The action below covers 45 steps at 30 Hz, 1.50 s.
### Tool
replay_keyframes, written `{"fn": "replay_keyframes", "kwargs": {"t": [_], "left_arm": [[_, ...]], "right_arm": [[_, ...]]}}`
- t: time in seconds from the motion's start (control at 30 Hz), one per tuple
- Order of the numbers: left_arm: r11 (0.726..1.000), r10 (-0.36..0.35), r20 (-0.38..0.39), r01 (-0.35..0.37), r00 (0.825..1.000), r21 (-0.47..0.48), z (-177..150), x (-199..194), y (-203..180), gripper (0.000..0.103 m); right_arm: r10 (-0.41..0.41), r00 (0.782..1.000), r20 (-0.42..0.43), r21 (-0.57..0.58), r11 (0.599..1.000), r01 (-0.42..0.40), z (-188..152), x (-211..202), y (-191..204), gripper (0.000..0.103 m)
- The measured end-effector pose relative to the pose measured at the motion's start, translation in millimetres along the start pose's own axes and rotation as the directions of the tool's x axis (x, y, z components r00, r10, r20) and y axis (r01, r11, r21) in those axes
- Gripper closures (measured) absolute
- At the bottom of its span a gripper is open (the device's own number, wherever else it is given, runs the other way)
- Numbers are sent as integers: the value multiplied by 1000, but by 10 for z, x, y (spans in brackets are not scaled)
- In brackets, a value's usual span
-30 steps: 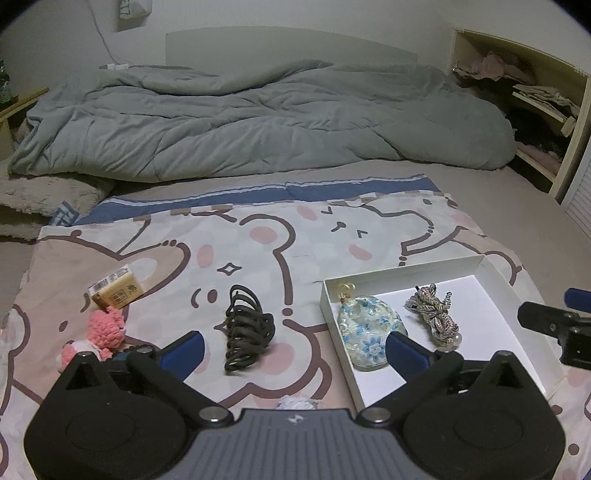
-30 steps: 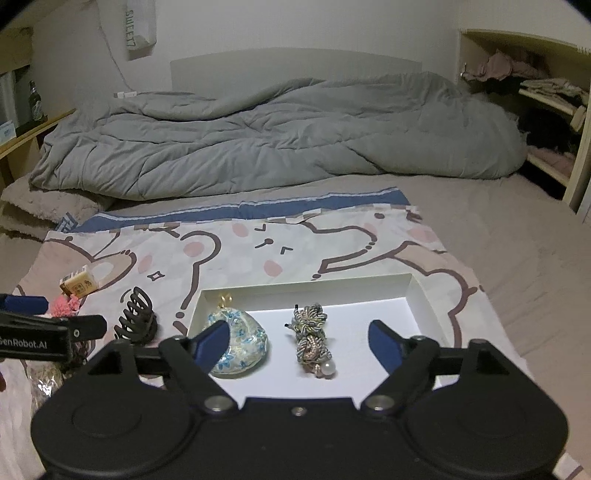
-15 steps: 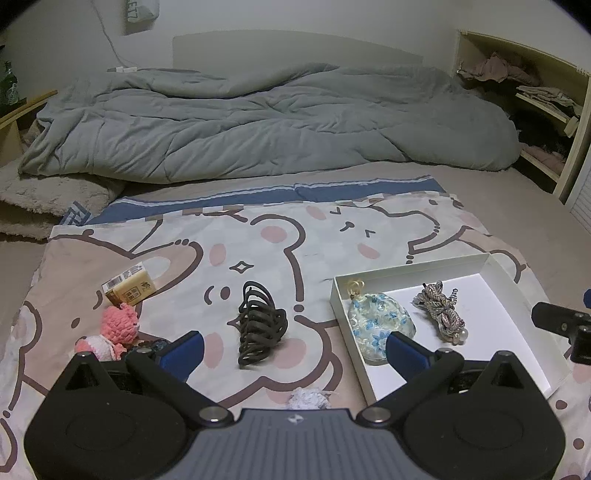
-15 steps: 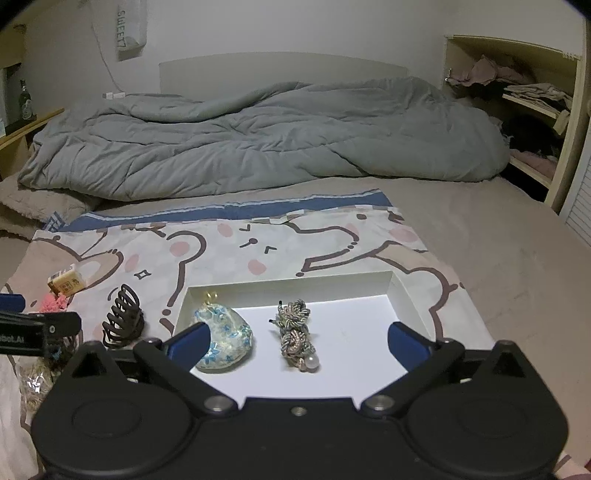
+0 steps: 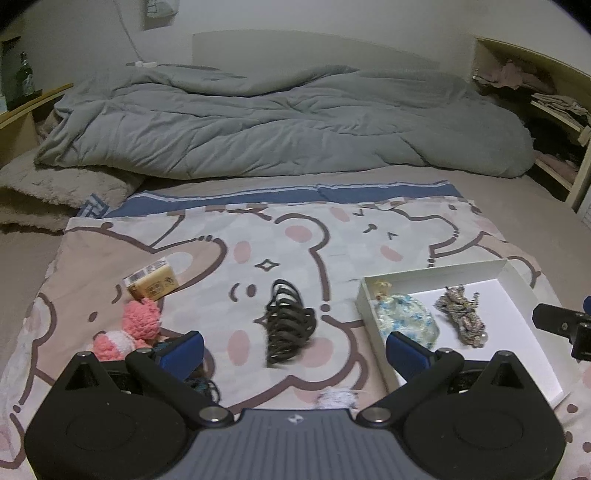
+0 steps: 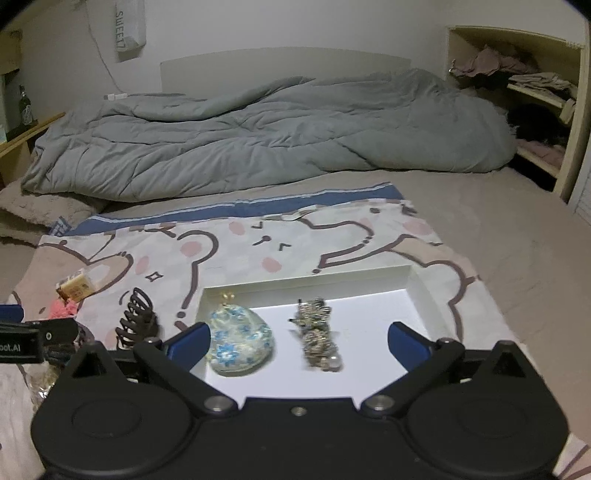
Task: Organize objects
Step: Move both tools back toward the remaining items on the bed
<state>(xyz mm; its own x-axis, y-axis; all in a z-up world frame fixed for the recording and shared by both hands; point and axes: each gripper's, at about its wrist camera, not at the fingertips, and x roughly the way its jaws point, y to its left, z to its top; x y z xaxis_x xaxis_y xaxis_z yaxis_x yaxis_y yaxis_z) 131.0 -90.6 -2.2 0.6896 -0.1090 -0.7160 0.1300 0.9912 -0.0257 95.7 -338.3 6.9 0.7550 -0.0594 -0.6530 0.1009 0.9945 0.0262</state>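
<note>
Left and right wrist views over a bed spread with a bear-print blanket (image 5: 295, 236). A dark brown claw hair clip (image 5: 288, 325) lies on the blanket, its long axis running away from the camera, left of a shallow white box (image 5: 517, 280). Inside the box, a blue-flowered pouch (image 6: 240, 341) lies with its gold clasp toward the far wall; beside it, apart, a knotted braided cord (image 6: 317, 332) lies lengthwise, its pearl end nearest the camera. A yellow labelled packet (image 5: 153, 284), print too small to read, rests slantwise just beyond a pink crocheted toy (image 5: 133, 328). A wall hanging (image 6: 129, 26) reads "SWEET" vertically. The left tool (image 5: 291, 350) stands wide, holding nothing, with the clip ahead between its fingers; its side reads "…oot.AI" in the right view. The right tool (image 6: 299, 341) stands at its widest over the box, empty, touching neither pouch nor cord.
</note>
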Motion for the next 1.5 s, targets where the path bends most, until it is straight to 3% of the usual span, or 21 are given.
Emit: {"fn": "replay_keyframes", "kwargs": {"t": [0.57,0.93,1.3,1.5], "left_arm": [[991,99,2,-99,995,-87,-98,-103,778,0],[979,144,-27,-146,989,-140,-209,-95,1219,0],[946,175,-175,-215,969,-243,-425,215,1471,0],[922,165,-293,-253,942,-294,-578,526,1474,0]], "right_arm": [[83,997,-10,-56,995,-83,38,173,678,0],[161,987,-22,-19,987,-162,25,264,1013,0],[204,976,-75,17,979,-203,-62,436,1261,0],[216,955,-204,88,975,-202,-183,620,1367,0]]}}
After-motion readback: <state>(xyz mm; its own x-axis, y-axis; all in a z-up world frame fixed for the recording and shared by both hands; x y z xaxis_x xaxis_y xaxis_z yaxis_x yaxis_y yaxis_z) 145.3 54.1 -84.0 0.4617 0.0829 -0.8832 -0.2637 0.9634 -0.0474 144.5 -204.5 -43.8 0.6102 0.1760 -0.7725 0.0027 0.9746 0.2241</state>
